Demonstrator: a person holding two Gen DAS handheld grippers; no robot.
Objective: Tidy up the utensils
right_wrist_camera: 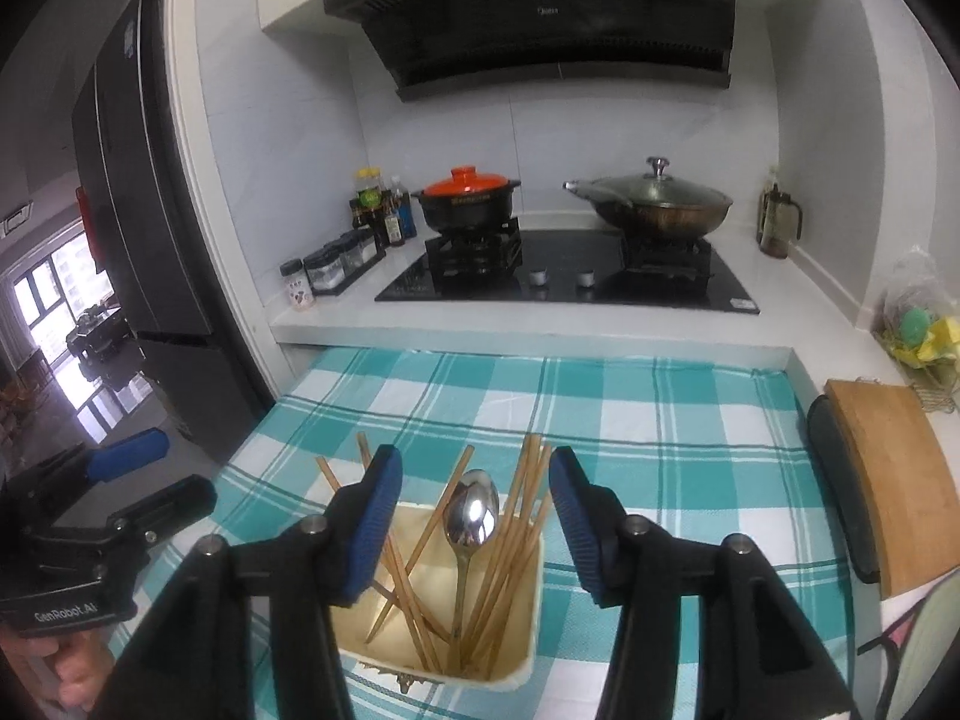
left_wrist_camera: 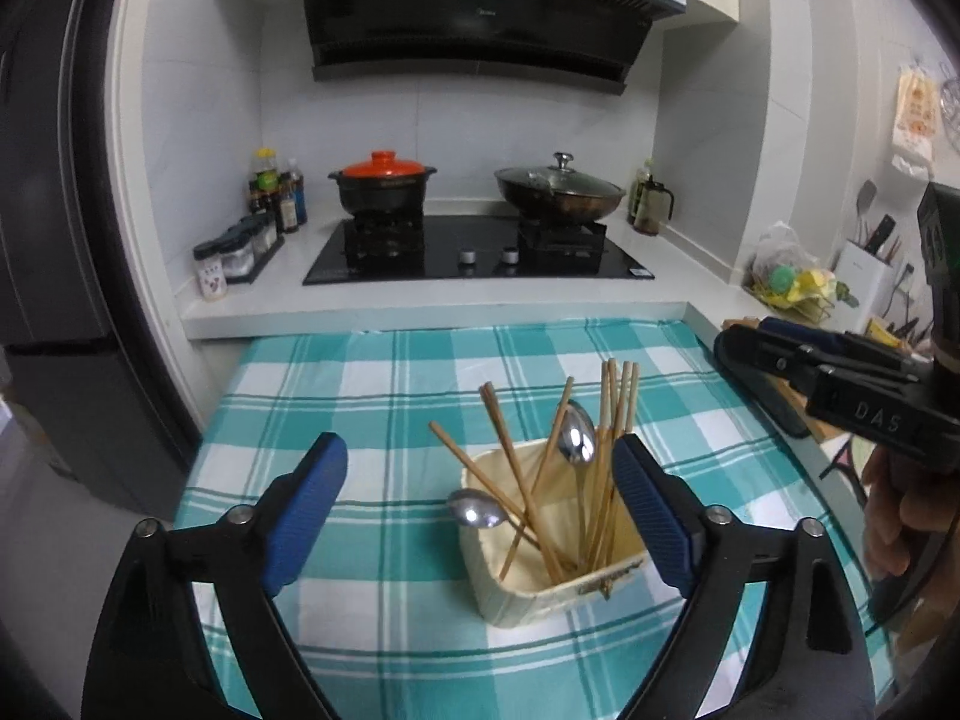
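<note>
Both grippers hanging apart, empty: left gripper point(left_wrist_camera: 480, 516), right gripper point(right_wrist_camera: 471, 516) straddling cream fabric-lined utensil basket point(right_wrist_camera: 528, 660). Advise pinching upright steel spoon point(right_wrist_camera: 471, 516) by its handle, avoiding wooden chopsticks point(right_wrist_camera: 510, 540).

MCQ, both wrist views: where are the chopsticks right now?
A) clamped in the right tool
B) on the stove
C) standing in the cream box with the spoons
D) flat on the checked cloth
C: the chopsticks lean upright inside the cream box alongside a spoon; both tools are open and hold nothing.
</note>
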